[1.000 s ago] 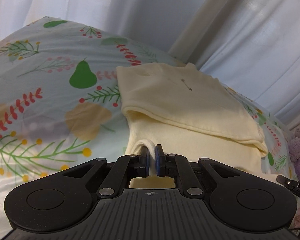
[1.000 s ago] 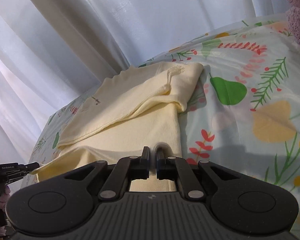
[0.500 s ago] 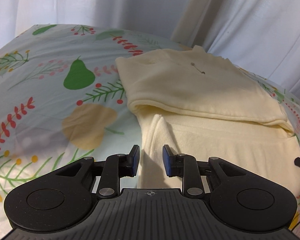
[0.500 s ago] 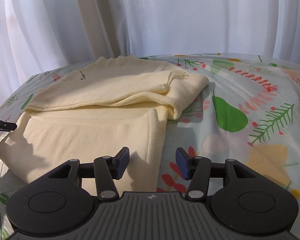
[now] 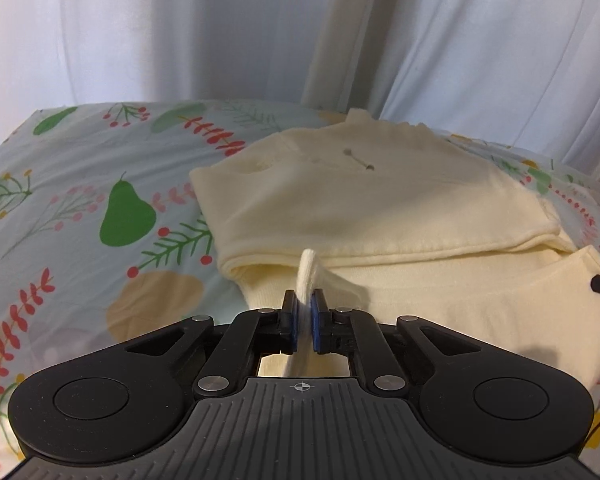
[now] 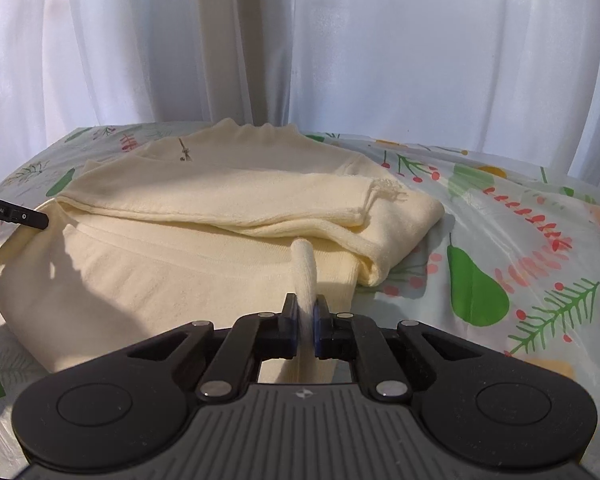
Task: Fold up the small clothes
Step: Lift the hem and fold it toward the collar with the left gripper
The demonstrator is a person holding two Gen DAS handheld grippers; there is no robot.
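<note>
Left gripper (image 5: 304, 316), right gripper (image 6: 308, 316): jaws closing, each pinching near hem corner of cream garment (image 5: 380, 208), which lies part-folded mid-bed on pear-print sheet (image 5: 80, 208).

Risks: thin pinch slips from jaws; uneven lift skews fold; folded layer at 12 o'clock drags open.

Fabric soft, ribbed, limp knit.

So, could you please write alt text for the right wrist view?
The right gripper is closing on a pinched-up fold of a pale yellow garment, partly folded on a pear-and-leaf patterned sheet. White curtains hang behind, and the other gripper's tip shows at left.
</note>
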